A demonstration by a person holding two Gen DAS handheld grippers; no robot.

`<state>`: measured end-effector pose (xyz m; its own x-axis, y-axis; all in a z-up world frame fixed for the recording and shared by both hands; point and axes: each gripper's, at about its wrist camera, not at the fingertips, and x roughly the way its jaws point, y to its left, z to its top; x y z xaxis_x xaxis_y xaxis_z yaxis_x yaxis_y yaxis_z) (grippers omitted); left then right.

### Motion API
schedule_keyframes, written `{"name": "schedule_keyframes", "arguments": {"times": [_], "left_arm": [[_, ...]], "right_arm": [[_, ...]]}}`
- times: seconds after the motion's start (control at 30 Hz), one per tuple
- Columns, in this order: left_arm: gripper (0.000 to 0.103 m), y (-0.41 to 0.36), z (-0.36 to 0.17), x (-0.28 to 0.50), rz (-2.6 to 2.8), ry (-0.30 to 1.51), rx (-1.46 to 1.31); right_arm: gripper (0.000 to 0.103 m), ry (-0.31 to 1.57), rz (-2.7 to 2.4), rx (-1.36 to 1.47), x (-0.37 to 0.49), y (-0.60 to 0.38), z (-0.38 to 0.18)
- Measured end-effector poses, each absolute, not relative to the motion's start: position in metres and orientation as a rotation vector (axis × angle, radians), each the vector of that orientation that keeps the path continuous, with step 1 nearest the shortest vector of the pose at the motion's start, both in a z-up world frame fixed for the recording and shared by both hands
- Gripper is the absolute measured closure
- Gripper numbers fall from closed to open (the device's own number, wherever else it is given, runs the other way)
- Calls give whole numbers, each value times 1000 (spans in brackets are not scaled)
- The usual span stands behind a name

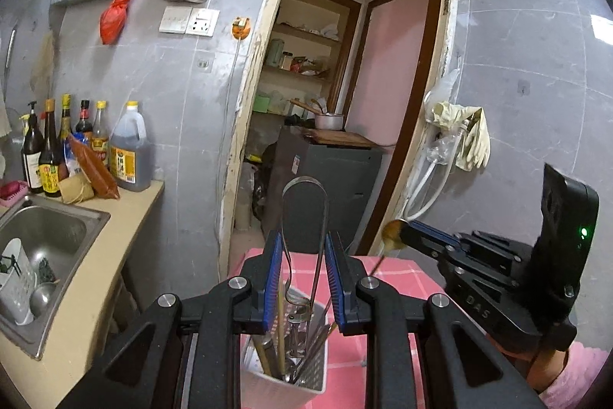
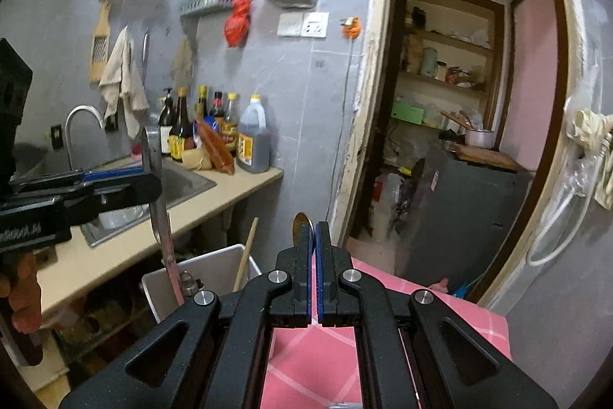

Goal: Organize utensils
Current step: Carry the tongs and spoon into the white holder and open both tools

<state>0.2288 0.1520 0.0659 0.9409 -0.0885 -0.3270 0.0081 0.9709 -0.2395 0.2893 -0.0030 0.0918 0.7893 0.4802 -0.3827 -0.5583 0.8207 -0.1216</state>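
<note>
My left gripper (image 1: 304, 240) is shut on a pair of metal tongs (image 1: 305, 184). Their looped end rises above the blue pads, and their arms reach down into a white utensil holder (image 1: 285, 376) with several utensils in it. The holder stands on a pink checked tablecloth (image 1: 387, 278). In the right wrist view the left gripper (image 2: 149, 179) holds the tongs (image 2: 163, 213) above the holder (image 2: 214, 273). My right gripper (image 2: 315, 229) is shut on a spoon (image 2: 300, 223), whose bowl pokes out past the fingertips. In the left wrist view the right gripper (image 1: 404, 234) holds the spoon (image 1: 391, 234) to the right of the tongs.
A steel sink (image 1: 49, 229) is set in a beige counter (image 1: 115, 240) on the left, with another white holder (image 1: 15, 278) in the basin. Several sauce bottles (image 1: 128, 148) line the wall. An open doorway (image 1: 345, 83) ahead shows a grey cabinet (image 1: 329, 171). Gloves (image 1: 469, 137) hang at right.
</note>
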Motion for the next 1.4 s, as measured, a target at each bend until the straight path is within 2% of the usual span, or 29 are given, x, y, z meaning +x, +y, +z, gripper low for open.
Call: {"name": "schedule_keyframes", "arguments": {"times": [0.43, 0.87, 0.97, 1.07, 1.13, 1.2, 1.33, 1.4], "left_arm": [[81, 148, 24, 229, -31, 409, -205], [81, 153, 7, 231, -45, 498, -276], [79, 152, 5, 231, -46, 505, -289], [72, 150, 6, 229, -45, 494, -296], [63, 148, 9, 228, -39, 477, -299], [57, 145, 12, 226, -35, 456, -300], [48, 130, 23, 227, -27, 409, -270], [37, 120, 27, 228, -27, 385, -252]], "right_arm": [[101, 431, 619, -240, 299, 9, 59], [98, 546, 734, -34, 315, -14, 28], [98, 557, 740, 0, 316, -19, 22], [97, 543, 726, 26, 314, -28, 23], [91, 512, 694, 40, 309, -40, 25], [74, 477, 662, 62, 303, -54, 29], [68, 407, 578, 83, 293, -84, 40], [57, 381, 544, 91, 291, -98, 47]]}}
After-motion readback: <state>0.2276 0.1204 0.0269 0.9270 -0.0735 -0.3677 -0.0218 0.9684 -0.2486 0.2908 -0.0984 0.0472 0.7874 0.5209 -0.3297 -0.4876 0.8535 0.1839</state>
